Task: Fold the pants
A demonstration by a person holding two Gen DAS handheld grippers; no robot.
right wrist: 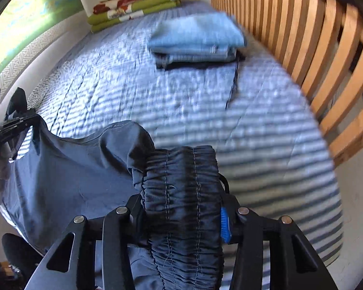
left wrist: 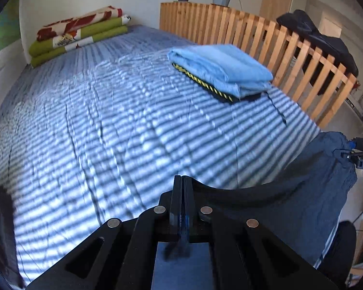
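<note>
Dark blue pants hang stretched between my two grippers above the near edge of the bed. In the left wrist view my left gripper is shut, pinching an edge of the cloth, which runs off to the right toward my right gripper. The right wrist view shows the gathered elastic waistband clamped in my right gripper and covering its fingertips. The pants sag leftward to my left gripper, which holds the far corner.
The bed has a blue quilt striped with sunlight. A folded light blue stack lies on something dark near the wooden slatted rail. Folded green and red blankets sit by the far wall. A dark garment drapes over the rail.
</note>
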